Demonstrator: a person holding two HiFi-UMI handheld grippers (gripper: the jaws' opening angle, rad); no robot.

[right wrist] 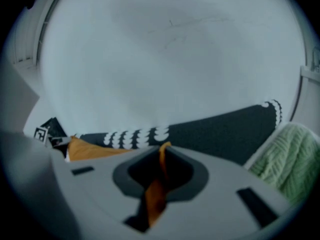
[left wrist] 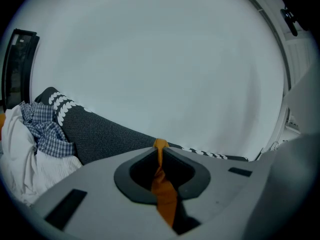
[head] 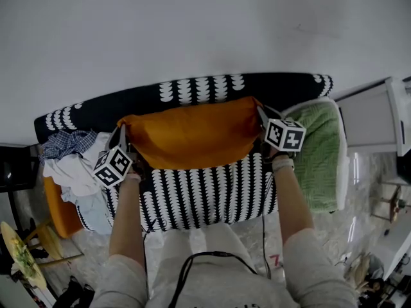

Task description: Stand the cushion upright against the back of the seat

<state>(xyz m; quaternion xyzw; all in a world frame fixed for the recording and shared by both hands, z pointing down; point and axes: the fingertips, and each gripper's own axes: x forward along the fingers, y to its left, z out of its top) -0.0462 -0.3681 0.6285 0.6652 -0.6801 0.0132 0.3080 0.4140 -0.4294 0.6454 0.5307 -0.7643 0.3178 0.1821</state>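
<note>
An orange cushion (head: 192, 133) hangs above the black-and-white patterned seat (head: 205, 191), stretched between both grippers in front of the dark backrest (head: 205, 90). My left gripper (head: 123, 128) is shut on the cushion's left corner, and a strip of orange fabric (left wrist: 162, 184) shows pinched between its jaws. My right gripper (head: 261, 113) is shut on the right corner, with orange fabric (right wrist: 156, 189) caught between its jaws too. The cushion's top edge (right wrist: 87, 149) and the backrest (right wrist: 220, 131) show in the right gripper view.
A pile of white and blue checked clothes (head: 74, 162) lies on the sofa's left end (left wrist: 35, 144). A green knitted blanket (head: 321, 153) drapes the right end. A white wall (head: 205, 24) rises behind the sofa. A white unit (head: 379, 117) stands at the right.
</note>
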